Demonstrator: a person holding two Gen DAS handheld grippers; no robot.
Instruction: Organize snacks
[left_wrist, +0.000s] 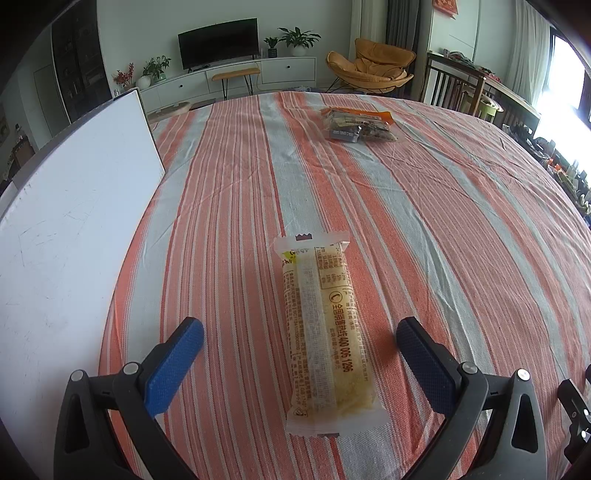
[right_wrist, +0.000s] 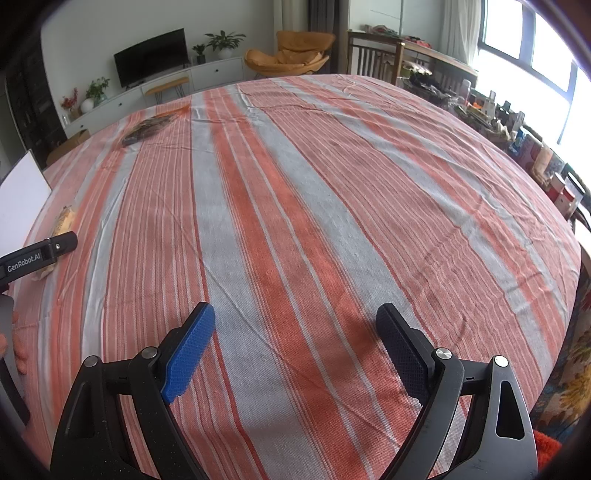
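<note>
Lying lengthwise between the wide-open jaws of the left gripper is a long snack bar in a clear wrapper with yellow filling and printed text, flat on the striped tablecloth. Neither blue pad touches it; there is bare cloth on both sides of the wrapper, so the bar is loose on the table and not gripped. That gripper tips steeply down toward the cloth, its fingers straddling the near half of the bar.

To the left, just beside the cloth's edge, a white board stands tilted. Further back, well apart from the bar, a small pile of snack packets rests on the cloth, some dark and one with an orange edge. That pile looks like the gathering spot, though I cannot be sure.

In the right wrist view, the right gripper is also spread open and angled down, with nothing between its pads but striped cloth. At its far left the side of the other gripper shows, with a bit of the person's hand behind it.

As a judgement, the sorting seems partly done: a few packets are grouped far off, and this bar is either just placed or waiting to be picked up. No bin or tray for the snacks shows in either view
</note>
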